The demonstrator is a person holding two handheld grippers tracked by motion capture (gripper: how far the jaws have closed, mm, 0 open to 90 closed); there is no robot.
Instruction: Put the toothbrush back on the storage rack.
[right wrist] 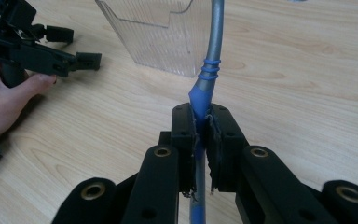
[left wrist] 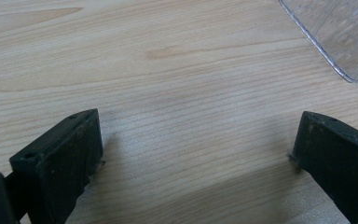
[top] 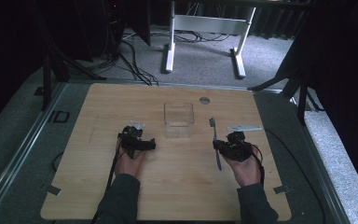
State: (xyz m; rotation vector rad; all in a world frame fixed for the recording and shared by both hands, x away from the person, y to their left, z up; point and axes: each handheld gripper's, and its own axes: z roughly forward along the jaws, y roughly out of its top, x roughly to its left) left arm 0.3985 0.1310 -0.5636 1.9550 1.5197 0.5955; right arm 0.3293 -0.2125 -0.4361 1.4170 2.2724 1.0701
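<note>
On the wooden table (top: 177,186), the right gripper (right wrist: 201,122) is clamping a toothbrush (right wrist: 214,42) just right of the clear container (top: 178,119), likely readying to drop it in; the left gripper (left wrist: 193,140) is waiting agape, empty, left of the container.

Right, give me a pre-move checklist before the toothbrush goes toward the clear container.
1. Right gripper shut on the toothbrush handle: ok.
2. Toothbrush head points away from the person, free of the clear container: ok.
3. Container upright on the table, open top unobstructed: ok.
4. Left gripper open, nothing between its jaws: ok.
5. Left gripper steadying the container: not ok, it sits apart from it.
6. Grip firmness: cannot tell.
</note>
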